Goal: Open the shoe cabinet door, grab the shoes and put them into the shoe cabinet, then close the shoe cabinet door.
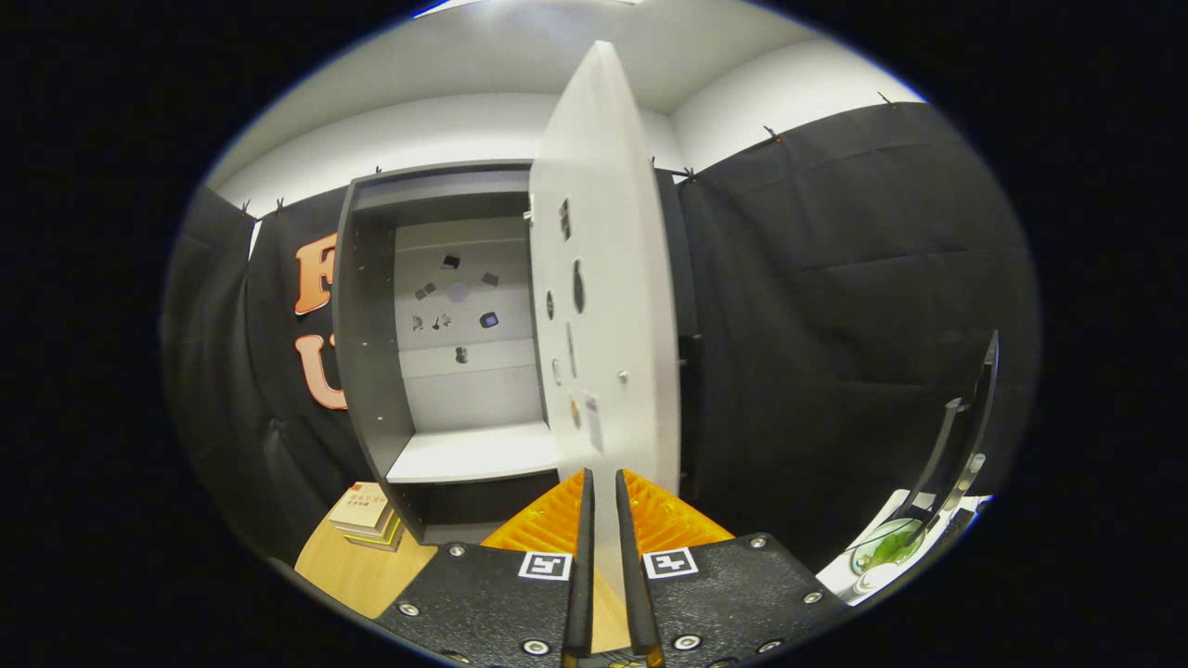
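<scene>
Hand-held gripper (601, 487) nearly closed, fingers pinching bottom edge of open cabinet door (603, 278); cabinet (371, 325) w/ bare shelf (473, 455) just left.

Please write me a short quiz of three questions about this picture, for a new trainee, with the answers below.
1. True or false: the cabinet door is open.
2. What sits between the fingers of the gripper?
A. a shoe
B. the edge of the door
C. a book
3. Fill in: the books lie on the wooden floor, beside the bottom of the ______.

Key
1. True. The door stands swung out, and the bare shelf inside the cabinet shows.
2. B. The two fingers stand close on either side of the door's lower edge; whether they press on it cannot be told.
3. cabinet.
</scene>
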`<act>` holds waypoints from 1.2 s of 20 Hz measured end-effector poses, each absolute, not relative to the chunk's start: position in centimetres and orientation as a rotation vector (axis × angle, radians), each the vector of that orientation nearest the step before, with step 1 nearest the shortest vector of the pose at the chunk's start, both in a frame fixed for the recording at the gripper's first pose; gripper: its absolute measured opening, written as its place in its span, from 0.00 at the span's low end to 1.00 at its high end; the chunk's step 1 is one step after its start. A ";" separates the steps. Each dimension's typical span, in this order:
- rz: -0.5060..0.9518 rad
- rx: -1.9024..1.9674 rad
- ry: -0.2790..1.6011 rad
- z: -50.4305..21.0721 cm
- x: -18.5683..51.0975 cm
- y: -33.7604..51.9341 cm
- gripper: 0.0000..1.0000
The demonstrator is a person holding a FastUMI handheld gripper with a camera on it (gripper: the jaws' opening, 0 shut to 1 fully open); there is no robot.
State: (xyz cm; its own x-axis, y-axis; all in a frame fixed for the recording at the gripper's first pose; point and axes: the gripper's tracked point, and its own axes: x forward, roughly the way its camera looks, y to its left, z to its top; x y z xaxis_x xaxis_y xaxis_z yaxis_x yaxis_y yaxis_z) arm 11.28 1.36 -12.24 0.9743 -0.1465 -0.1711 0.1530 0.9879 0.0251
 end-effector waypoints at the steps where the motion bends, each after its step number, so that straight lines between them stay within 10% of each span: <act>1: -0.145 0.039 0.183 -12.6 11.4 2.4 0.14; 24: 0.144 0.165 0.671 -38.8 16.1 16.4 0.25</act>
